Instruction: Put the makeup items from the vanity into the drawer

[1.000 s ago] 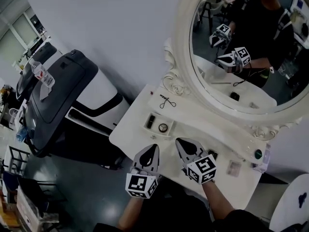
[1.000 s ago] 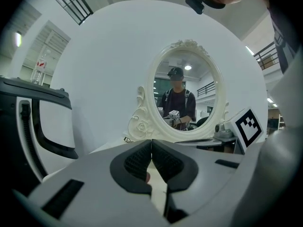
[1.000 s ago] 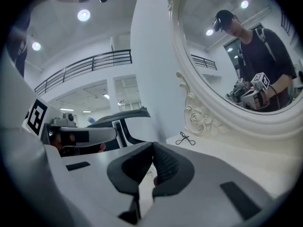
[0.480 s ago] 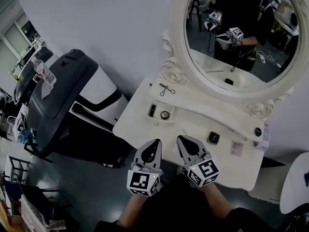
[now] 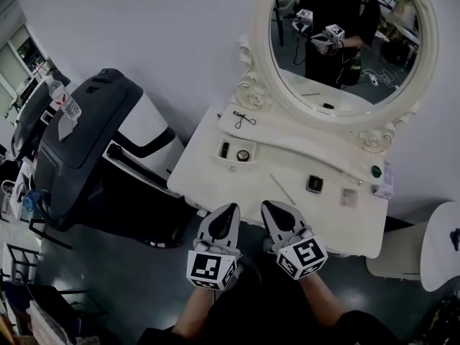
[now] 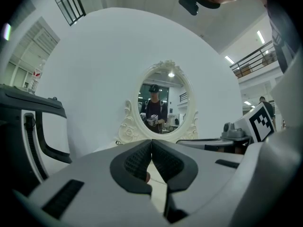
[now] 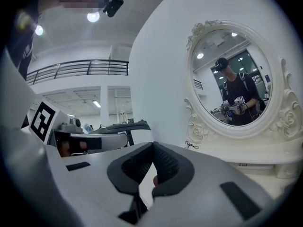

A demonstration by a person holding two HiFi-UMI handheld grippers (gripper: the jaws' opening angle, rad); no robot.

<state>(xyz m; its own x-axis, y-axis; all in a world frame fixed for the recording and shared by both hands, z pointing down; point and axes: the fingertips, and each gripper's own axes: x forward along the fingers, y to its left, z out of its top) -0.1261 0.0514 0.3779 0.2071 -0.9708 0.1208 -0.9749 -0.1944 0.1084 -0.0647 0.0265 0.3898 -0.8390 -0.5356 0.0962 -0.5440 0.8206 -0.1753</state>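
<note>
The left gripper (image 5: pixel 230 210) and the right gripper (image 5: pixel 267 206) are held side by side just in front of the near edge of the white vanity (image 5: pixel 201 171), and no item is touched by them. In each gripper view the two jaws are seen pressed together at their tips, with nothing between them.

The makeup items are all found on the vanity top, apart from the grippers. At the left, a small recessed tray (image 5: pixel 217 153) holds a small dark item (image 5: pixel 225 149) and a round compact (image 5: pixel 243 155). Behind the tray, close to the mirror frame, an eyelash curler (image 5: pixel 244 118) is laid. A thin pencil (image 5: pixel 282 190) lies slanted near the middle, and a square compact (image 5: pixel 314 184) is placed just to its right. Further to the right, a small pale square piece (image 5: pixel 348 197) and a round green item (image 5: pixel 376 171) can be seen.

The person with both grippers is reflected in the oval mirror (image 5: pixel 341 45). A black machine (image 5: pixel 86 135) stands to the left of the vanity.
</note>
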